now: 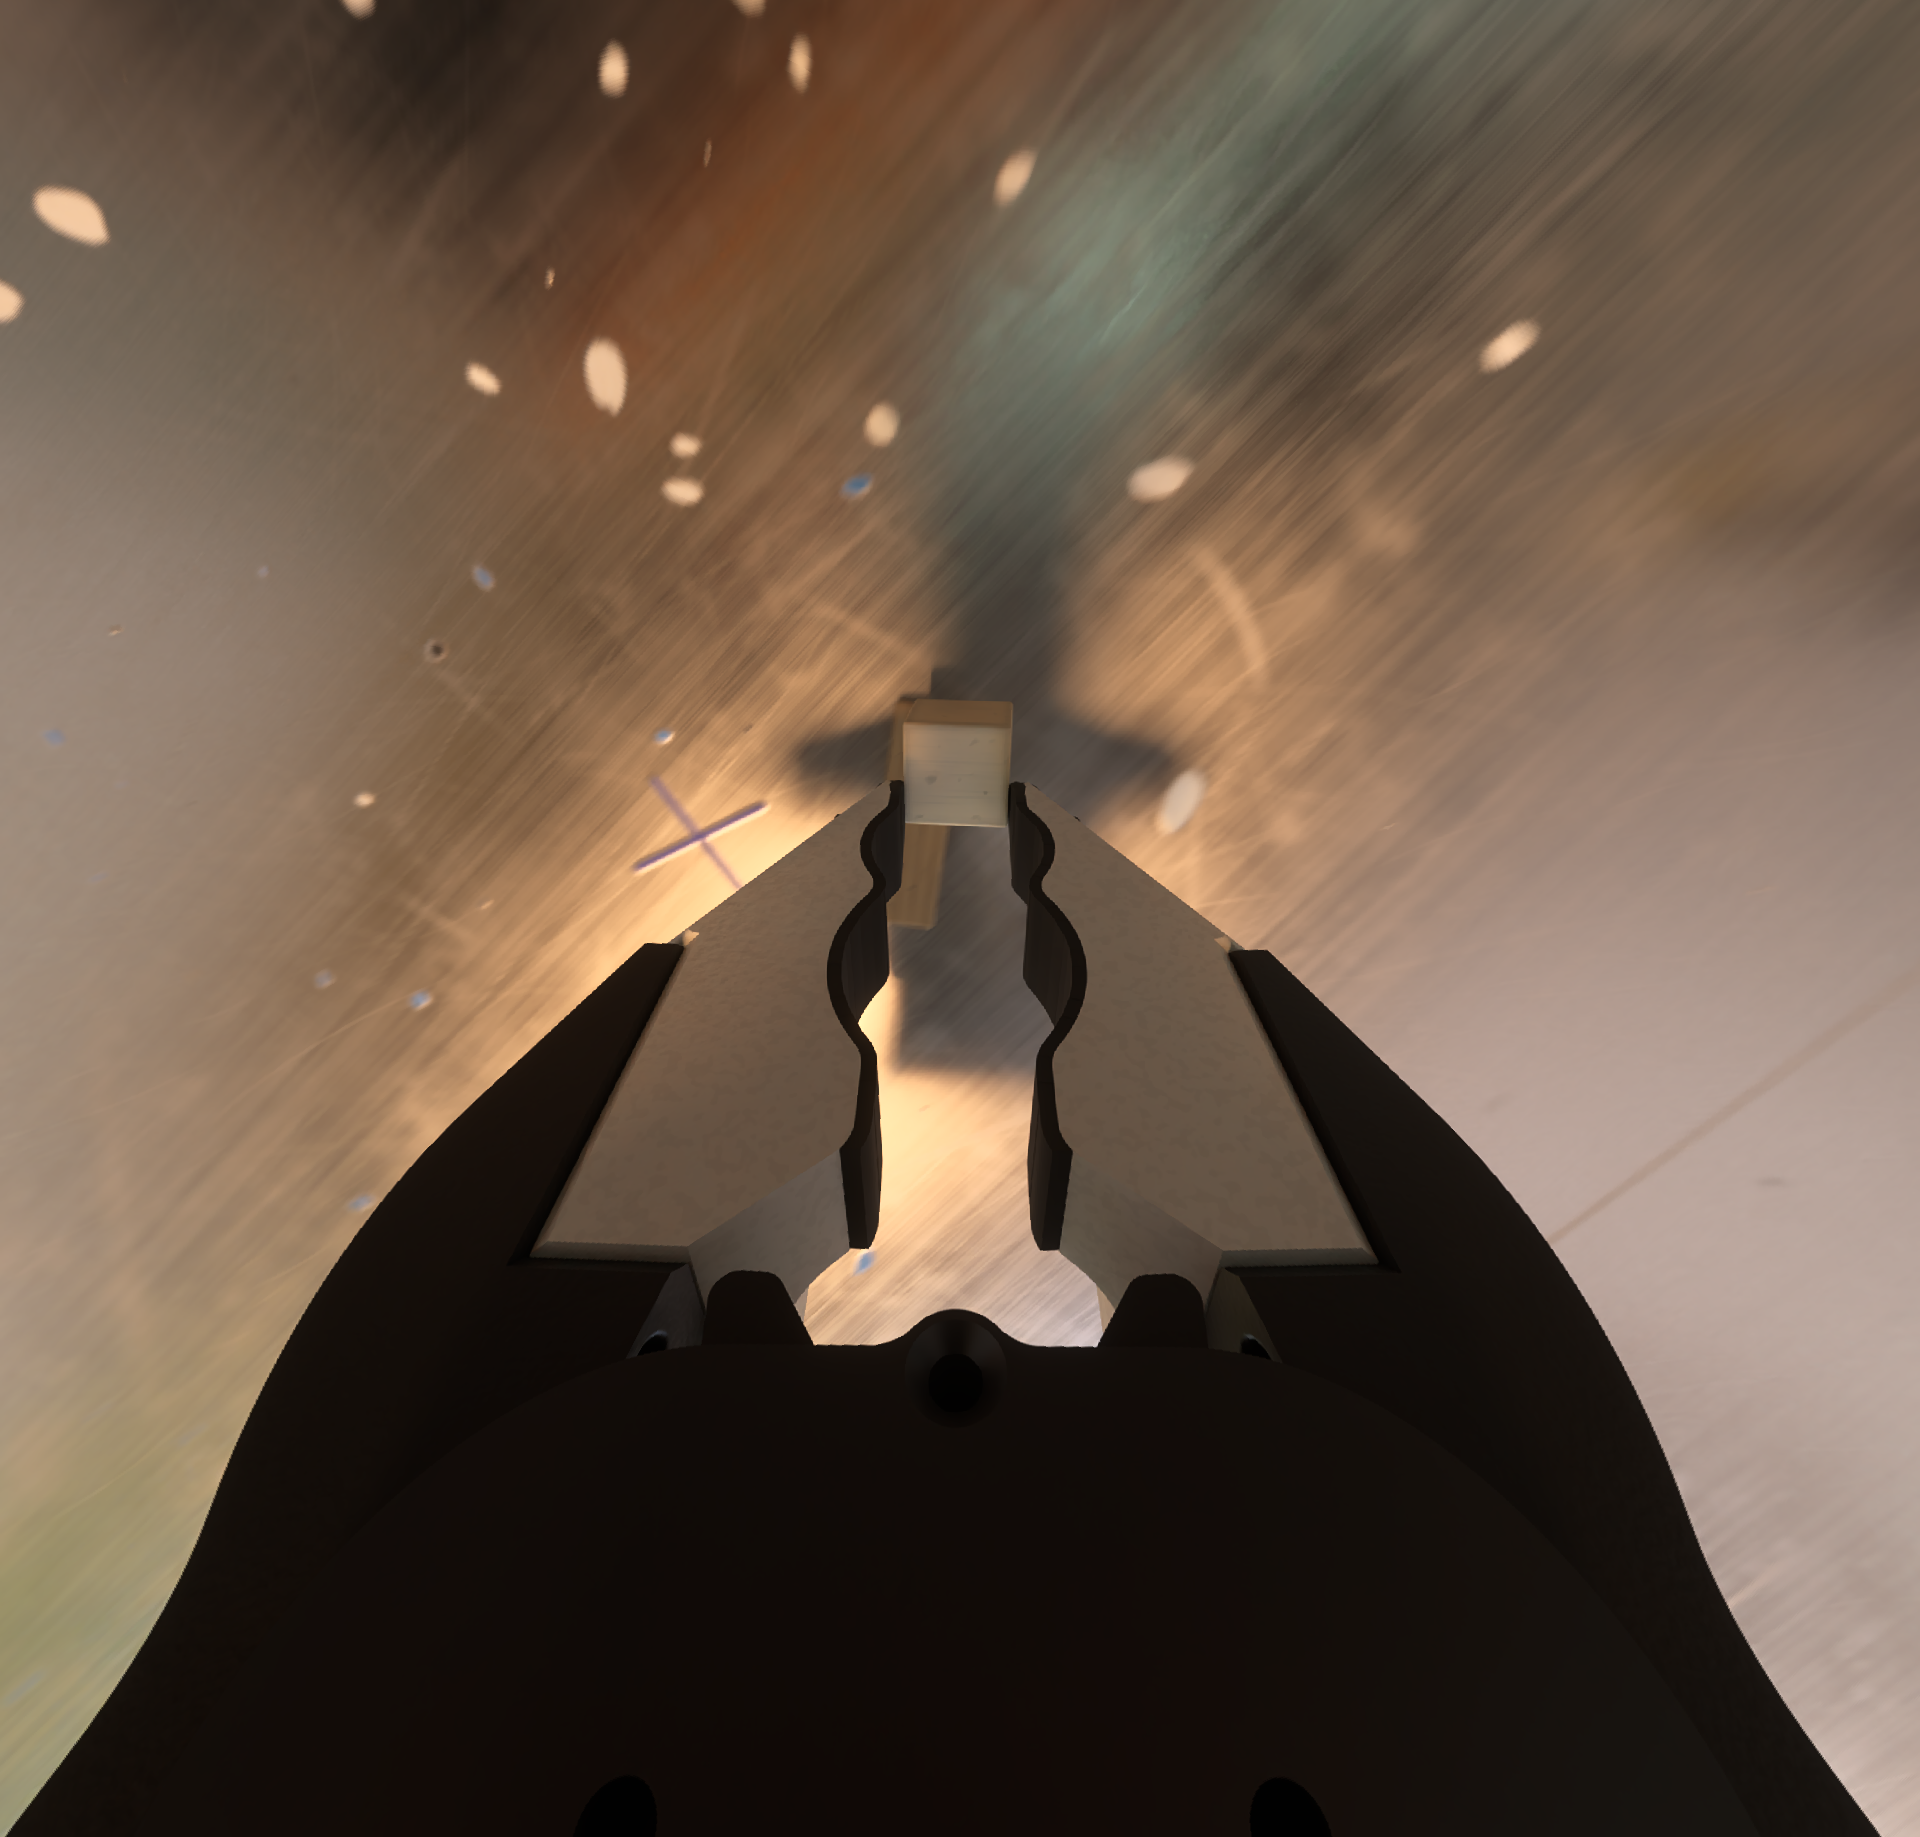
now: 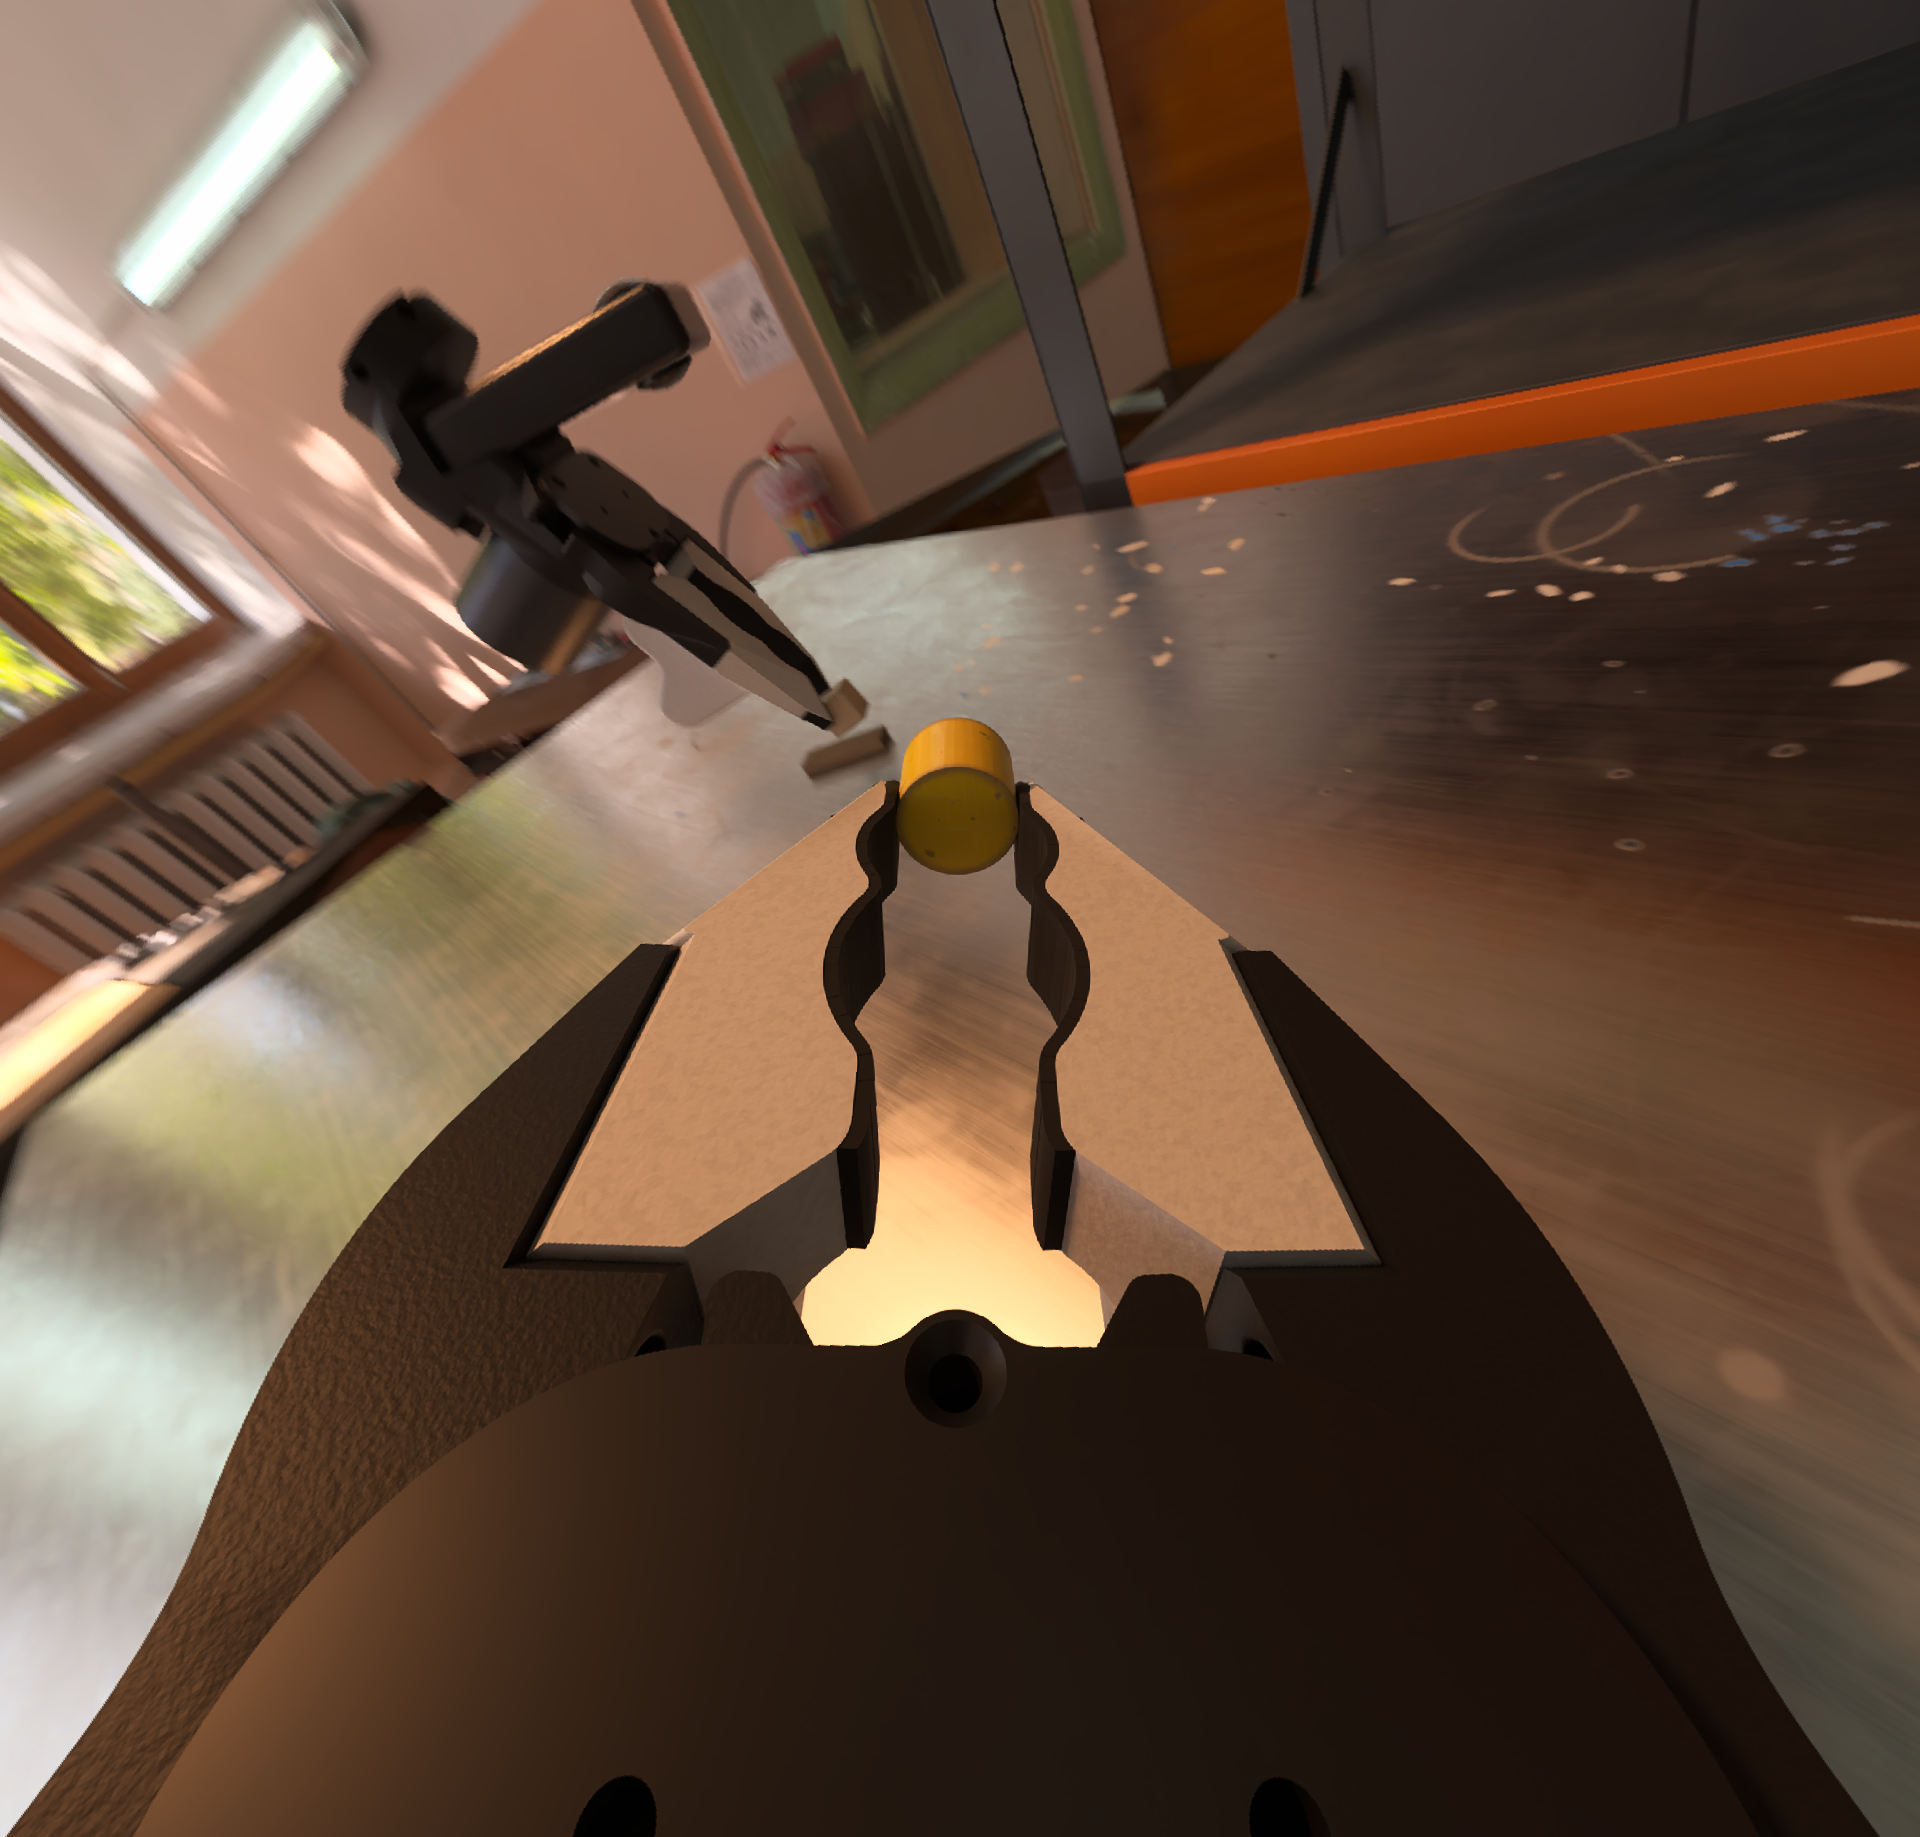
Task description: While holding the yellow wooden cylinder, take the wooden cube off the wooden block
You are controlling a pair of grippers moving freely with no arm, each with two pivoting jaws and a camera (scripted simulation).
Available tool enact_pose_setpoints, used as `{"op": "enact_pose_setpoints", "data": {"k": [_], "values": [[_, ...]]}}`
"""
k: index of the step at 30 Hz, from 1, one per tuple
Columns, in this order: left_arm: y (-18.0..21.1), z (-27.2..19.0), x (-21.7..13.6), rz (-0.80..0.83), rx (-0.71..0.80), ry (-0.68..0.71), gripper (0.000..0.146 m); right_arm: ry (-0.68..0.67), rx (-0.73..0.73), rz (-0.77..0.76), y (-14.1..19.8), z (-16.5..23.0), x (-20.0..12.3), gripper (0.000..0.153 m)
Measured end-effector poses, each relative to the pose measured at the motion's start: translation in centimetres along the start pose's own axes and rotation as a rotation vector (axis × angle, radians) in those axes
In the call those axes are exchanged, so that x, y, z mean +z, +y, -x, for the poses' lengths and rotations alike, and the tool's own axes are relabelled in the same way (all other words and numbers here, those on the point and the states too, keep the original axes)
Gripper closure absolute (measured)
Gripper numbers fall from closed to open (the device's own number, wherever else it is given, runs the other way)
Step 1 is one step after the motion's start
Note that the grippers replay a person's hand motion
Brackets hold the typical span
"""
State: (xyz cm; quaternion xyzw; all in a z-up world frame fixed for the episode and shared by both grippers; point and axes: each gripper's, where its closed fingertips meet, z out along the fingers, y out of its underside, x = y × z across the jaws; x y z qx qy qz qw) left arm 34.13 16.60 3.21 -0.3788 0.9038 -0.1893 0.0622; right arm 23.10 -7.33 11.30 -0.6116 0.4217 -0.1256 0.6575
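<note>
My left gripper [image 1: 956, 800] is shut on the pale wooden cube [image 1: 956, 771] at its fingertips. The longer wooden block [image 1: 920, 878] lies on the metal table just below the cube, and a small gap shows between them in the right wrist view. My right gripper [image 2: 956, 805] is shut on the yellow wooden cylinder [image 2: 954, 808] and holds it above the table. In the right wrist view the left gripper [image 2: 826, 712] shows farther off with the cube [image 2: 850, 704] at its tips, above the block [image 2: 847, 751].
The brushed metal table [image 2: 1351, 852] is scratched and speckled with pale spots. An orange edge strip [image 2: 1507, 426] runs at the table's far side. Beyond stand a pink wall, a window, a radiator [image 2: 187, 831] and a grey post [image 2: 1029, 260].
</note>
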Motion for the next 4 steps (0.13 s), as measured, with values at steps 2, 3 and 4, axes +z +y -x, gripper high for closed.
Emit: {"op": "enact_pose_setpoints", "data": {"k": [2, 3, 4], "values": [[-1.4, -1.6, -1.2, -0.138, -0.054, 0.129, 0.127, -0.049, 0.064, -0.043, -0.6, 0.4, 0.3, 0.131], [-2.2, -3.0, -2.1, -0.208, -0.062, 0.230, 0.127, -0.078, 0.091, -0.067, -1.0, 0.7, 0.6, 0.131], [-3.3, -4.5, -3.3, -0.298, -0.065, 0.354, 0.127, -0.109, 0.110, -0.097, -1.5, 1.0, 0.9, 0.131]]}}
